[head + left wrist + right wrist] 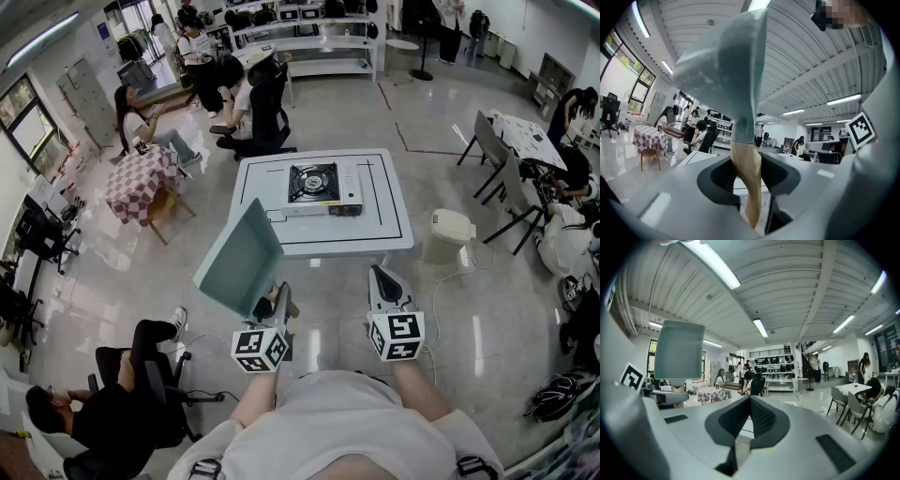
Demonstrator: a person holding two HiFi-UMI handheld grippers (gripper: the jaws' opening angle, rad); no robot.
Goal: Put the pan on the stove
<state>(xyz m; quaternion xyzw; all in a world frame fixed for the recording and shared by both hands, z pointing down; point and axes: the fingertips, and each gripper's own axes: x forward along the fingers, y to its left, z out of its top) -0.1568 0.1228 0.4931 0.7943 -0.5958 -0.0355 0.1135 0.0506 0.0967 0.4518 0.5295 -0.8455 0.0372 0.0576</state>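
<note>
A square teal pan point(239, 260) with a wooden handle point(746, 173) is held up in the air, tilted on edge, in front of the white table point(394, 234). My left gripper point(277, 300) is shut on that handle, which runs down between its jaws in the left gripper view. A portable gas stove point(319, 187) stands at the table's middle with its burner bare. My right gripper point(380, 278) hovers to the right of the pan, short of the table, with its jaws together and nothing in them. In the right gripper view the pan point(678, 350) shows at the left.
A white bin point(450, 234) stands by the table's right side. Folding chairs point(502, 178) are at the right and a checked table point(139, 180) at the left. A person sits in an office chair point(141, 375) at my near left; more people sit beyond the table.
</note>
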